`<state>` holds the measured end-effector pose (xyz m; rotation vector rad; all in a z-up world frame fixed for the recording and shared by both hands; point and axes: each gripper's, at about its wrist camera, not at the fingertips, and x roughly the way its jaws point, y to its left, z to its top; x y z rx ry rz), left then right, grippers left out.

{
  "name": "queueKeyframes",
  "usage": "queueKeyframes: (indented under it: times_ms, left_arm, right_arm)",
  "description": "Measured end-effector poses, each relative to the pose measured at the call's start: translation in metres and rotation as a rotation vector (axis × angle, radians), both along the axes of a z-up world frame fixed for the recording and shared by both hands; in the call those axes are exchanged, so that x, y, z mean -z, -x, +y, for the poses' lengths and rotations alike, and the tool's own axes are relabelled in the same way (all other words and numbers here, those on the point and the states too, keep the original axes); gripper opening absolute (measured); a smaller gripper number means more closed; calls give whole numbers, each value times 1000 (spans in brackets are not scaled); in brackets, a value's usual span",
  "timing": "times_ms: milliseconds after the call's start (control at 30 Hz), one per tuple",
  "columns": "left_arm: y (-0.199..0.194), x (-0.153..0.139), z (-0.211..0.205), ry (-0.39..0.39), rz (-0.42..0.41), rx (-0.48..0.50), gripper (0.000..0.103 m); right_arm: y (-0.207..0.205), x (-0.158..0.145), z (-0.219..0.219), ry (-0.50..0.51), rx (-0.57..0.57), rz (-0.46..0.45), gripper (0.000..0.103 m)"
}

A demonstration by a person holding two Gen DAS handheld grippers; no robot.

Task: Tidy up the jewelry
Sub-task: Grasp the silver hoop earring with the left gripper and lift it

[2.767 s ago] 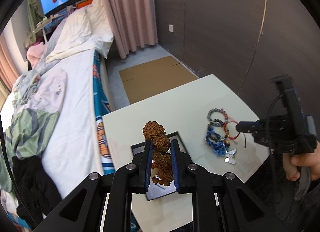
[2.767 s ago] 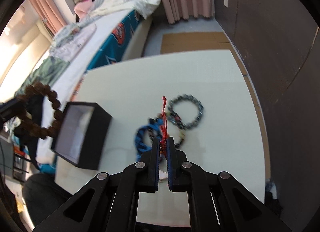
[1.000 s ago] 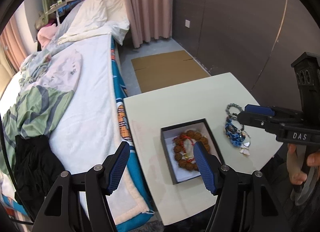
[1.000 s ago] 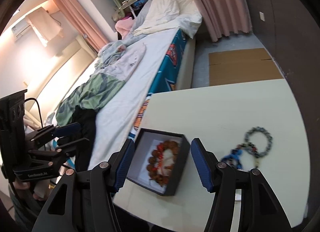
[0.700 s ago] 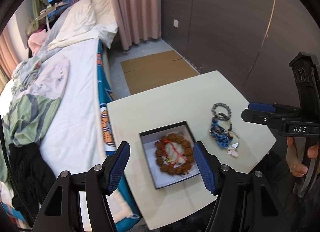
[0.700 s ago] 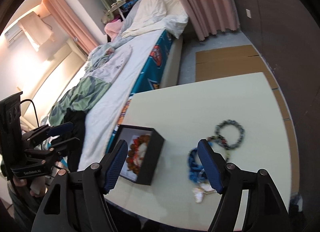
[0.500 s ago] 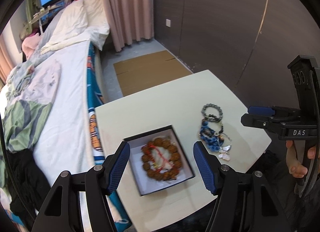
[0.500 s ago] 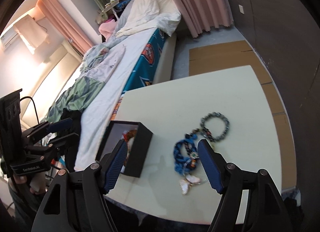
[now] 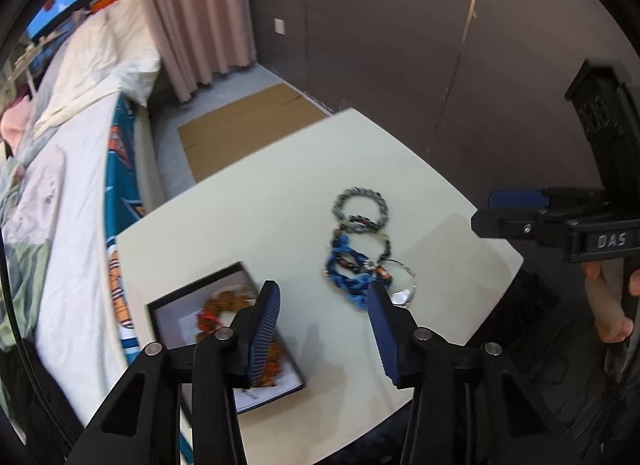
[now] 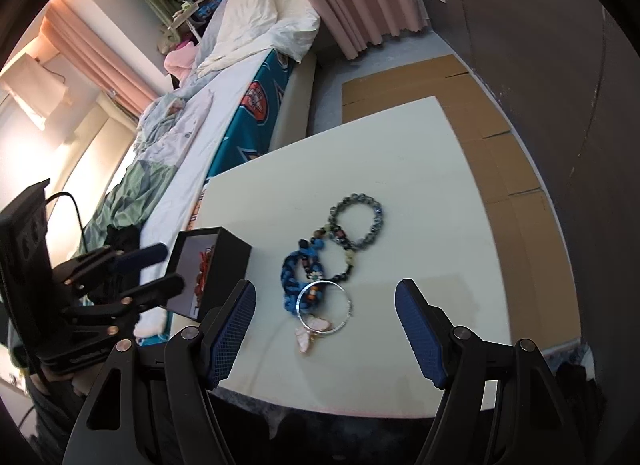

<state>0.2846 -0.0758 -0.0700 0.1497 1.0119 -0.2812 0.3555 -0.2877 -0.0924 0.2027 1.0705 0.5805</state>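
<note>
Cream table (image 10: 420, 169) beside a bed (image 10: 248, 77) — black box (image 10: 224, 261) holding brown beads (image 9: 224, 301); bracelet pile (image 10: 332, 261) alongside. Left gripper (image 9: 324, 329) closing, empty; right gripper (image 10: 324, 329) wide apart, empty.

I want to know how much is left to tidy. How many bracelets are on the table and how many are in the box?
On the table: 4, namely grey bead bracelet, dark bead bracelet, blue braided bracelet, silver bangle.
In the black box: 2, namely brown bead bracelet, red cord.
Total: 6.
</note>
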Motion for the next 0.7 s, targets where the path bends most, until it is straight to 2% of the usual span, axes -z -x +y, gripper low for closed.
queueKeyframes:
  times_ms: [300,467,700]
  left_arm:
    - [-9,31,-40,-60,68,87,47]
    - [-15,51,-65,-88,112,136,62]
    - [-20,74,-91,-169,142,190,63]
  right_arm:
    - [-1,5,-26,-4,30,18,73]
    - [-3,7,-42,-21,58,30,73]
    - [-7,11,-64,-28,111,52,73]
